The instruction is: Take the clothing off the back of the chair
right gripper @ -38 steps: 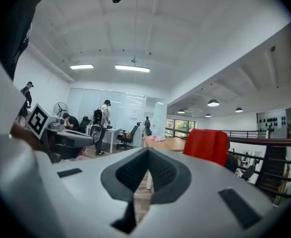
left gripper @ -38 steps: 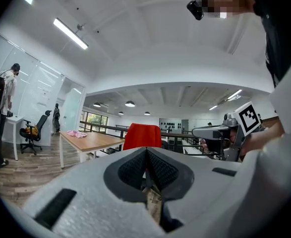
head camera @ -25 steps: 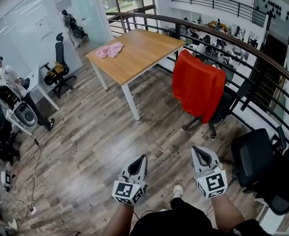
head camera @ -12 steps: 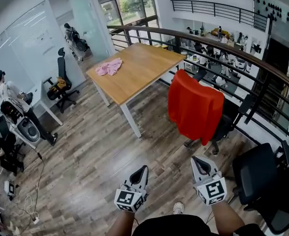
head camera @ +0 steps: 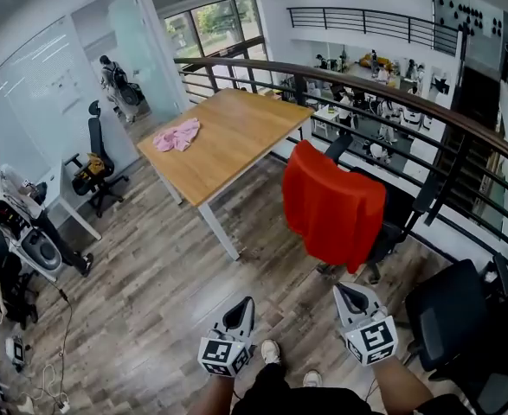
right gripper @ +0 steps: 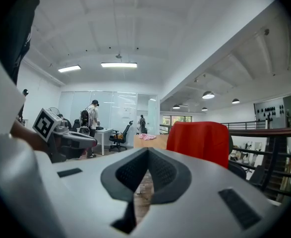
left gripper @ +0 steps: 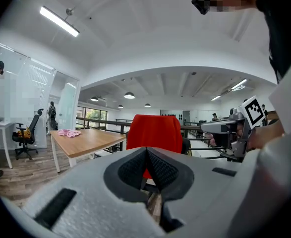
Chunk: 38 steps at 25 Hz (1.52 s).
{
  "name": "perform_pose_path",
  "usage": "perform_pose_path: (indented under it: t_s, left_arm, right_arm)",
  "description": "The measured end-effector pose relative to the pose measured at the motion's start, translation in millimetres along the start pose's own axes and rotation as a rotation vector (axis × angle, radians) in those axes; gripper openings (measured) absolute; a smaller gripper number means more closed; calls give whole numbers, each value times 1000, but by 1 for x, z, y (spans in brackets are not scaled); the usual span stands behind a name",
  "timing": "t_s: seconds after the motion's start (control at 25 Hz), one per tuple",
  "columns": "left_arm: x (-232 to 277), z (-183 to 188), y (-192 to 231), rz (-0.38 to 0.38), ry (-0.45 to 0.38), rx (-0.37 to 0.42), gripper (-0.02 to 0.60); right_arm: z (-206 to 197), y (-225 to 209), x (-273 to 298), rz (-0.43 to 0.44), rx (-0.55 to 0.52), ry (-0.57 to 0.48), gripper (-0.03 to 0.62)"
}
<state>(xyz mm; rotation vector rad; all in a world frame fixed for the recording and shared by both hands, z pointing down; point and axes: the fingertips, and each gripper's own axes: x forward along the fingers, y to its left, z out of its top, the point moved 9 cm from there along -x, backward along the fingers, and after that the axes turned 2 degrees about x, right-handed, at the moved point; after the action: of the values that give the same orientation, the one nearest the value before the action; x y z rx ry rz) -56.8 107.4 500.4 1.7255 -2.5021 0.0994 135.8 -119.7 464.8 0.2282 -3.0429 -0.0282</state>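
Observation:
A red garment (head camera: 333, 204) hangs over the back of a black office chair (head camera: 400, 210) by the railing; it also shows ahead as the red garment (left gripper: 154, 132) in the left gripper view and the red garment (right gripper: 201, 142) in the right gripper view. My left gripper (head camera: 242, 308) and right gripper (head camera: 349, 293) are held low in the head view, a short way before the chair, both shut with nothing between the jaws. The right gripper (left gripper: 218, 128) shows in the left gripper view, and the left gripper (right gripper: 78, 139) in the right gripper view.
A wooden table (head camera: 228, 132) with a pink cloth (head camera: 177, 135) stands to the left of the chair. A curved railing (head camera: 427, 115) runs behind. Another black chair (head camera: 457, 309) sits at right. People and office chairs (head camera: 98, 158) are at the far left by the glass wall.
Both grippers and I have moved forward over the wooden floor; the red-draped chair and table appear nearer and lower in the head view. The jaws stayed shut.

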Motion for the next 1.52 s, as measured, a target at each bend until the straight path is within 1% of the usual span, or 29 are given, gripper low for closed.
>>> perform_pose_path:
  t_s: [0.08, 0.2, 0.4, 0.56, 0.8, 0.88, 1.08, 1.28, 1.36, 1.44, 1.48, 1.52]
  left_arm:
    - [21, 0, 11, -6, 3, -1, 14]
    - [51, 4, 27, -37, -6, 12, 14]
    - [98, 24, 53, -89, -31, 12, 14]
    - [135, 37, 77, -148, -43, 25, 14]
    - [186, 41, 115, -266, -49, 14, 14]
    - [203, 43, 127, -307, -50, 14, 14]
    - [242, 52, 151, -393, -50, 25, 14]
    - [276, 55, 172, -466, -53, 37, 15]
    - [290, 56, 179, -491, -60, 36, 15]
    - [305, 59, 183, -517, -78, 28, 15]
    - [313, 62, 184, -529, -91, 24, 27]
    - [322, 66, 184, -537, -104, 24, 51]
  right_arm:
    - [-2, -12, 13, -14, 3, 7, 5]
    - [-2, -24, 35, -34, -6, 12, 5]
    - [4, -41, 68, -82, 0, 5, 5]
    - [7, -52, 95, -141, 17, 14, 5]
    - [12, -51, 130, -215, 17, 32, 5]
    - [14, -52, 139, -257, 22, 32, 5]
    - [18, -63, 148, -420, 77, 6, 5]
    - [22, -68, 148, -550, 75, 2, 8]
    - [25, -68, 145, -592, 68, -9, 99]
    - [26, -70, 140, -640, 68, -24, 135]
    - [27, -73, 137, -662, 72, -30, 146]
    - [28, -76, 134, -682, 75, -34, 154]
